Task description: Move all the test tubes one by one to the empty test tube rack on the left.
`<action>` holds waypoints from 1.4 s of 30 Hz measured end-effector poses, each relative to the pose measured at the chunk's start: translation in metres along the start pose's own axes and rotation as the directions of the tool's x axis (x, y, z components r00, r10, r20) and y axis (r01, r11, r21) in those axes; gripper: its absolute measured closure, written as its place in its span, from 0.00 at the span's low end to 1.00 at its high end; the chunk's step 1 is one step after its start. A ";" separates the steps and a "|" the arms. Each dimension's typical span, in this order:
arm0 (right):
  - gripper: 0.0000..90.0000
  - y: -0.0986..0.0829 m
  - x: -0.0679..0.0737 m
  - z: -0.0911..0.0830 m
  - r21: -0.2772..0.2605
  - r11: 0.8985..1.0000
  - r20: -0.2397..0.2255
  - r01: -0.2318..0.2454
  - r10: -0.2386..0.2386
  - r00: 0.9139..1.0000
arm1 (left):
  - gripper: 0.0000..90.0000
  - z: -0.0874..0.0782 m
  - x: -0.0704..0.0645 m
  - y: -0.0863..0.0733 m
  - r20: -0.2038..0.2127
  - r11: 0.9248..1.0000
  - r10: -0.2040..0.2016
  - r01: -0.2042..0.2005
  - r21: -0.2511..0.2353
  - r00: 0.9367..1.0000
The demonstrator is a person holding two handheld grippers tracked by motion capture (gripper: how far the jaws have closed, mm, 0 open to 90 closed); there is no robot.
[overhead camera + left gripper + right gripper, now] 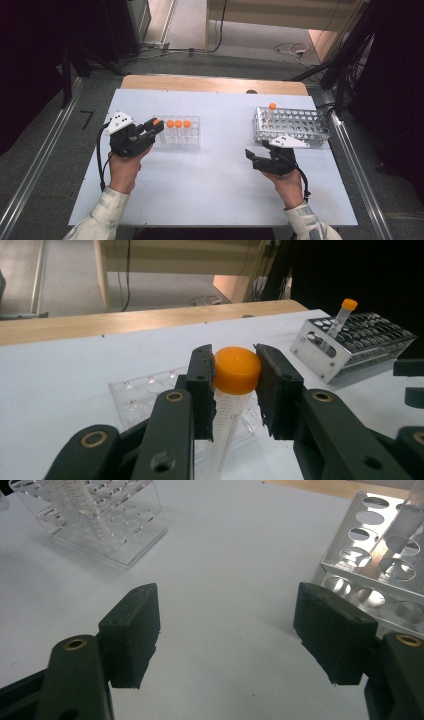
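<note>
At the left end of the clear rack (pixel 177 132), the left gripper (pixel 235 385) has its jaws clamped on the orange cap of a tube (pixel 236 371) seated there. The tube should be lifted straight up to clear its hole. Near the metal rack (pixel 292 126), the right gripper (pixel 230 635) waits with jaws wide, empty.

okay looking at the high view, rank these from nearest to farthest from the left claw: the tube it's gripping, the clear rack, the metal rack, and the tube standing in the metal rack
1. Gripped tube: between the left claw jaws, at the clear rack's left end.
2. Clear rack: just right of that claw.
3. and 4. Metal rack and its standing tube: far right; the tube sits at the rack's near-left corner, too close to call.
</note>
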State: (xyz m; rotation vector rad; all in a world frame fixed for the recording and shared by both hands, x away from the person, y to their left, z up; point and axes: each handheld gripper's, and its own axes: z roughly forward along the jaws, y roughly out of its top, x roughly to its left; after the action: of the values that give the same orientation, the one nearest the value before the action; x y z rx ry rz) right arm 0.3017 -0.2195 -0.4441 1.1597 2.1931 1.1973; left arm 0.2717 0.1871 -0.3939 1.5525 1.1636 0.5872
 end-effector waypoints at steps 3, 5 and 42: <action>0.28 0.000 -0.001 -0.001 -0.001 1.000 0.002 -0.004 0.004 1.000 | 0.77 0.001 0.001 0.007 -0.012 1.000 0.003 -0.004 -0.011 1.000; 0.28 0.000 -0.002 -0.001 -0.002 1.000 0.002 -0.004 0.004 1.000 | 0.77 0.002 0.001 0.012 -0.021 1.000 0.011 -0.012 -0.018 1.000; 0.29 0.000 -0.006 -0.005 -0.016 1.000 0.002 -0.013 0.013 1.000 | 0.77 0.037 0.007 -0.005 -0.127 0.999 0.033 -0.036 -0.018 0.991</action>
State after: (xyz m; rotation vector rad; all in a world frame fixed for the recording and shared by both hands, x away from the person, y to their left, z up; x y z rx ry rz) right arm 0.3019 -0.2263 -0.4417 1.1698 2.1733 1.2161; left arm 0.3036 0.1767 -0.4121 1.5388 1.2238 0.7268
